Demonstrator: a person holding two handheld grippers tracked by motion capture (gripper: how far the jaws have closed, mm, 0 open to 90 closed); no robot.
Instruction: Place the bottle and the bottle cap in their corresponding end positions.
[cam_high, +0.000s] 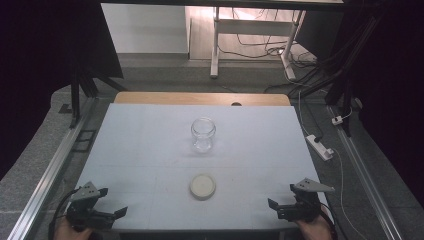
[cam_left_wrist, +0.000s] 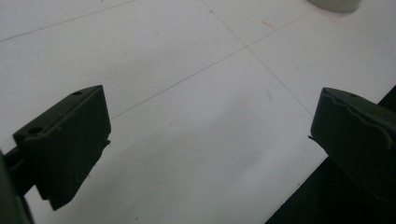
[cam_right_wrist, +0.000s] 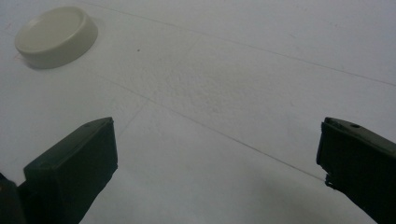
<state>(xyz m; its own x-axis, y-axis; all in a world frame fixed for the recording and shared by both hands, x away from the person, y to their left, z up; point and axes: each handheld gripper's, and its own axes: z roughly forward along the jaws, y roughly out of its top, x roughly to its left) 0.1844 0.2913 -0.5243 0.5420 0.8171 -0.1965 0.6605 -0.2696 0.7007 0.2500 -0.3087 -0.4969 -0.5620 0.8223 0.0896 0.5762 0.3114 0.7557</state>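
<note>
1. The left gripper (cam_high: 107, 209) sits at the near left corner of the desk (cam_high: 140, 150), held in a hand (cam_high: 67, 231) at the bottom edge; its jaws stand wide apart with nothing between them.
2. The right gripper (cam_high: 280, 207) sits at the near right corner, just inside the desk's right edge; its jaws are also spread wide and grasp nothing.
3. A cream lid (cam_high: 203, 186) lies flat near the desk's near edge, about midway between the two grippers and well apart from each.
4. A clear glass jar (cam_high: 203, 134) stands upright and uncapped near the middle of the desk, straight beyond the lid and apart from it.
5. In the right gripper view the lid (cam_right_wrist: 56, 36) lies ahead of the jaws, off to the upper left.
</note>
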